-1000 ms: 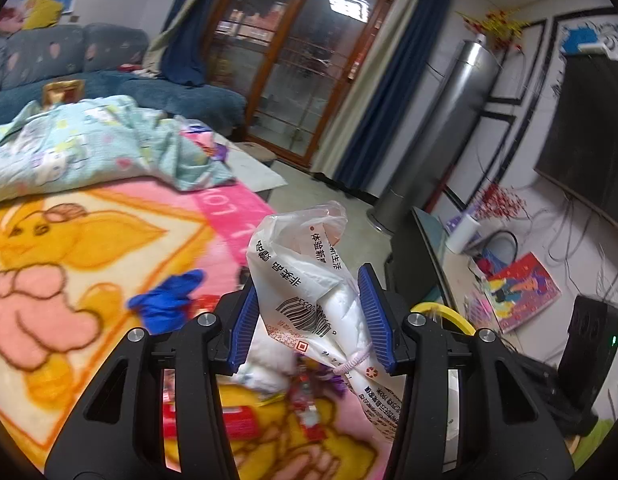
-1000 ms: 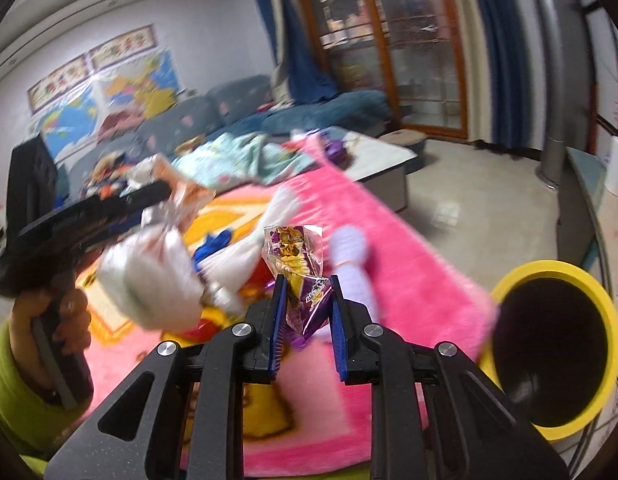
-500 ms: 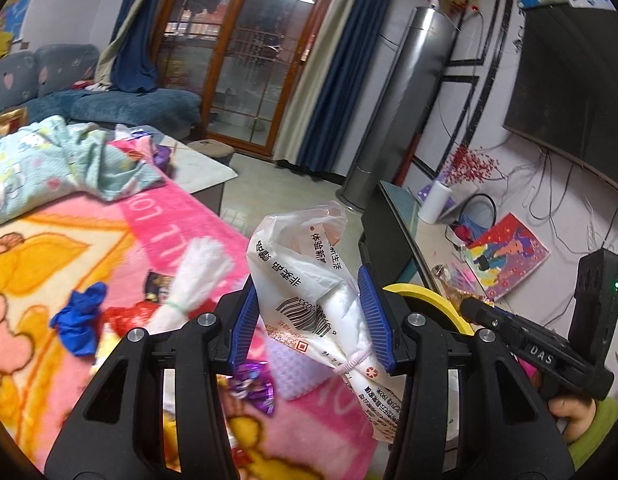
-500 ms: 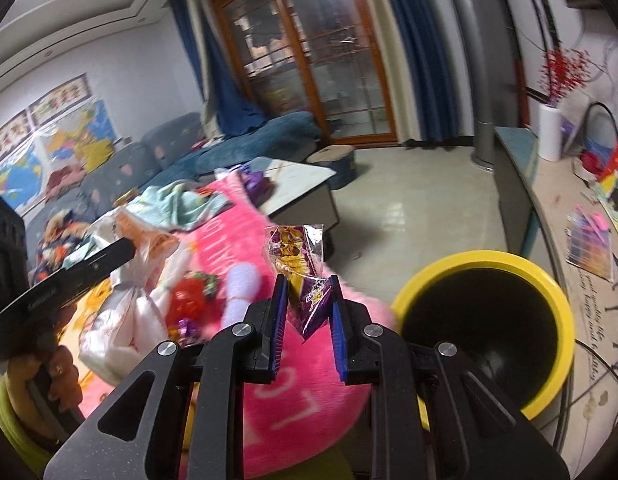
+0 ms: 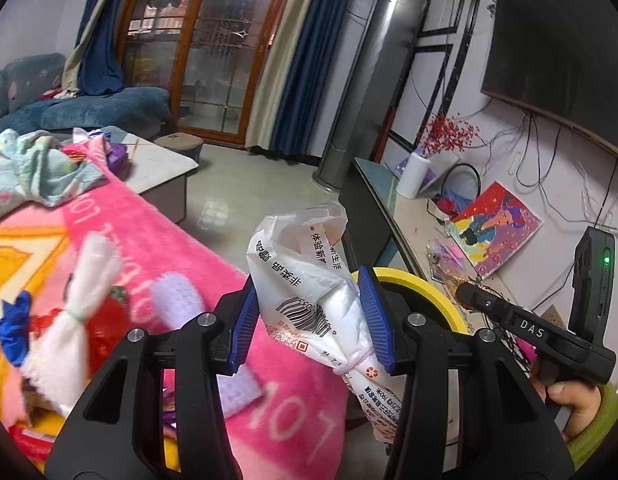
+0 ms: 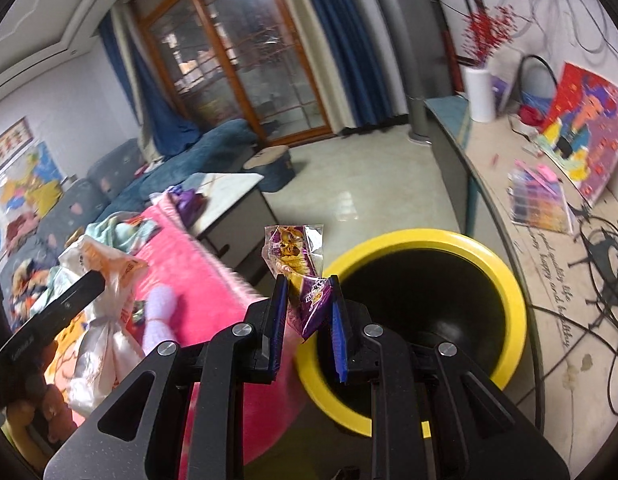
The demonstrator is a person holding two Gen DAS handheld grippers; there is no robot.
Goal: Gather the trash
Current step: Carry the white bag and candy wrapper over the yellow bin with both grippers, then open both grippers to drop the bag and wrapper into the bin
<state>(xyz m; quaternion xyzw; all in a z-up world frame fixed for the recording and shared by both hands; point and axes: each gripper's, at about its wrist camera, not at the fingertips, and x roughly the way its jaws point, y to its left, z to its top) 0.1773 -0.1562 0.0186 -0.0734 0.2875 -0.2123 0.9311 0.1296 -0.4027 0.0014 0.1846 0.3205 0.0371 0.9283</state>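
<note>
My left gripper (image 5: 311, 322) is shut on a white plastic bag (image 5: 309, 280) with a barcode and black print, held above the edge of the pink blanket (image 5: 189, 248). Behind it shows the yellow rim of the trash bin (image 5: 421, 286). My right gripper (image 6: 307, 322) is shut on a purple and yellow snack wrapper (image 6: 297, 264), just left of the yellow bin (image 6: 505, 280) with its black inside, near its rim. The left gripper with the white bag also shows at the left of the right wrist view (image 6: 105, 320).
More litter lies on the blanket: a white tied bundle (image 5: 81, 304), a blue scrap (image 5: 13, 328), a lilac cloth (image 5: 173, 296). A low white table (image 5: 157, 160), a TV bench (image 6: 509, 184) with a paper roll (image 6: 479, 94), cables and a picture stand around the bin.
Both grippers have swung right, away from the blanket toward the yellow bin, each still holding its piece. The bin now sits right by the right gripper's tips.
</note>
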